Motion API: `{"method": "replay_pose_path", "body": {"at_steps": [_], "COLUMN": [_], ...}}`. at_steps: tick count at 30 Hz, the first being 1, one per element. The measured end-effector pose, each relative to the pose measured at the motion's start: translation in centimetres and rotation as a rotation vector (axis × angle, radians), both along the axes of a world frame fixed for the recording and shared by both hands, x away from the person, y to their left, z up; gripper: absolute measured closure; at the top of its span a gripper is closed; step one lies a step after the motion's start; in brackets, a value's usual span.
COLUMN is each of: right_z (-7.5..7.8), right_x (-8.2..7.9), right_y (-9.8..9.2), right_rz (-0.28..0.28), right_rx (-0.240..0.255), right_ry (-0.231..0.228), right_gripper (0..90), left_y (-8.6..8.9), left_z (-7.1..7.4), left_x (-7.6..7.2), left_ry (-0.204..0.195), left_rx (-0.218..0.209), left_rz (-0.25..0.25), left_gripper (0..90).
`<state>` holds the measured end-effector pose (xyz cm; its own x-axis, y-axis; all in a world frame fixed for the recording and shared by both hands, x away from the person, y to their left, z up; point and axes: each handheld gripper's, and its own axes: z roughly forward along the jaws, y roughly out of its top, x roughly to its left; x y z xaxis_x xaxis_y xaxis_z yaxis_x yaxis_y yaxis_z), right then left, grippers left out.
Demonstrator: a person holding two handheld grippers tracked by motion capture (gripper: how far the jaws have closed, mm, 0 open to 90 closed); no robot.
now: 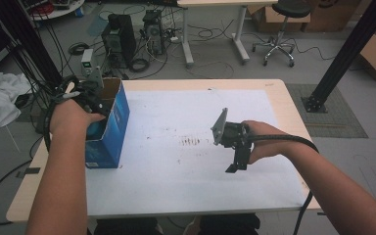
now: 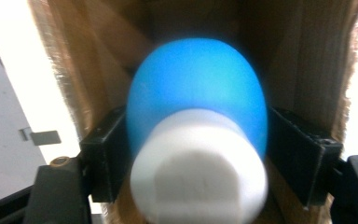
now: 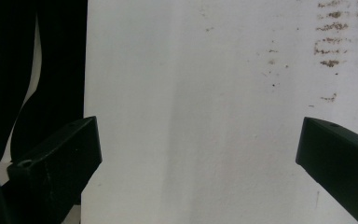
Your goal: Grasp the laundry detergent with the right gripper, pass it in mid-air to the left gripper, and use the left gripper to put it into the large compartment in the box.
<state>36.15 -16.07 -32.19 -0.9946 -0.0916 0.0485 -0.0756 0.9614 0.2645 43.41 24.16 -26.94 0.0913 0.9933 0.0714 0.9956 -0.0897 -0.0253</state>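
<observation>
Inside a blue cardboard box (image 1: 115, 122) at the table's left edge, my left gripper (image 2: 196, 154) is reaching in, its hand at the box's open top (image 1: 85, 100). A blue rounded bottle (image 2: 196, 93) with a white cap (image 2: 198, 172) lies between its jaws, cap toward the camera. Both pads sit flush against the blue sides with no gap showing. Brown cardboard walls (image 2: 317, 60) close in on both sides. Over the white sheet (image 1: 176, 161), my right gripper (image 1: 237, 164) points down toward the table, and its jaws (image 3: 198, 154) stand wide apart with nothing between them.
The white sheet covers most of the wooden table (image 1: 279, 88) and has brown smudges (image 1: 191, 142) near its middle. Beyond the table's far edge are computer towers (image 1: 120, 36), cables, a stool (image 1: 279, 29) and a black frame post (image 1: 342, 54).
</observation>
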Motion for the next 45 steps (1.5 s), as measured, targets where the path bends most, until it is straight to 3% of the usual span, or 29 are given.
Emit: {"method": "replay_pose_path", "body": {"at_steps": [14, 18, 22, 30, 33, 40, 45], "right_z": [0.2, 0.2, 0.3, 0.4, 0.5, 0.6, 0.8], "right_x": [0.0, 0.0, -0.1, -0.1, -0.1, -0.2, -0.1], "right_y": [0.1, 0.1, 0.1, 0.0, 0.0, 0.1, 0.0], "right_rz": [0.008, 0.007, 0.007, 0.001, 0.001, 0.003, 0.000], "right_rx": [0.002, 0.001, 0.001, 0.000, 0.000, -0.001, -0.010], "right_ry": [-0.008, -0.006, -0.006, -0.008, -0.009, -0.012, -0.011], "right_gripper": [0.0, 0.0, 0.0, 0.0, 0.0, 0.0, 0.0], "left_y": [-0.3, -0.6, -1.0, -1.8, -2.2, -3.9, -5.6], "left_z": [1.8, 2.8, 3.7, 6.1, 6.8, 8.3, 9.5], "left_x": [-0.4, -0.6, -0.8, -1.4, -1.6, -2.0, -2.5], "left_ry": [-0.017, -0.027, -0.013, -0.049, -0.050, -0.056, -0.062], "left_rx": [0.014, 0.014, 0.015, 0.037, 0.029, 0.033, 0.019], "left_rz": [-0.007, -0.027, -0.051, -0.093, -0.104, -0.173, -0.285], "left_gripper": [19.8, 15.0, 9.4, 8.6, 4.1, 0.3, 0.1]}}
